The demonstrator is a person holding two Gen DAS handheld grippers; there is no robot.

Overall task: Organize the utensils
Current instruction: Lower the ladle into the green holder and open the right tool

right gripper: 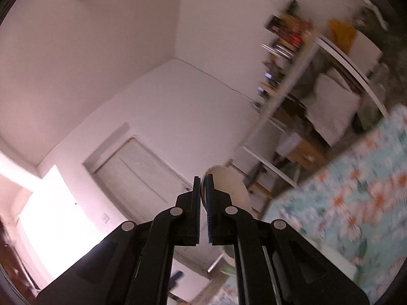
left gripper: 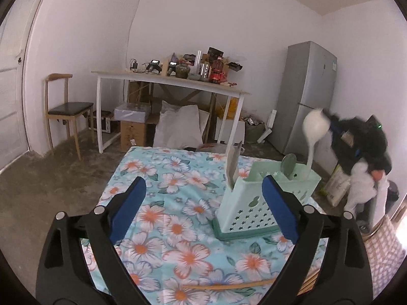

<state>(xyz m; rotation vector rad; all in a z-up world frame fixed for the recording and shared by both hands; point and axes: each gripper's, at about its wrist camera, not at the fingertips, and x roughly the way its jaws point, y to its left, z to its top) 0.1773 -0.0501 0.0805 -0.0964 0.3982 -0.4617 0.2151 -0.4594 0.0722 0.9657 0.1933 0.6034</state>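
Note:
A mint green utensil holder (left gripper: 250,199) with star cutouts stands on the floral tablecloth (left gripper: 162,228). A cleaver (left gripper: 232,164) and a green spoon (left gripper: 288,164) stand in it. A white ladle (left gripper: 314,133) has its handle down in the holder's far right compartment. My left gripper (left gripper: 203,208) is open and empty just in front of the holder. My right gripper (right gripper: 202,198) is shut on the white ladle's bowl (right gripper: 229,185), and it shows as a dark blurred shape (left gripper: 356,137) in the left wrist view. A pair of chopsticks (left gripper: 229,285) lies near the front edge.
A white desk (left gripper: 175,84) with clutter, a wooden chair (left gripper: 66,109), boxes and a pillow stand beyond the table. A grey fridge (left gripper: 306,91) is at the back right. A door (right gripper: 142,178) shows in the tilted, blurred right wrist view.

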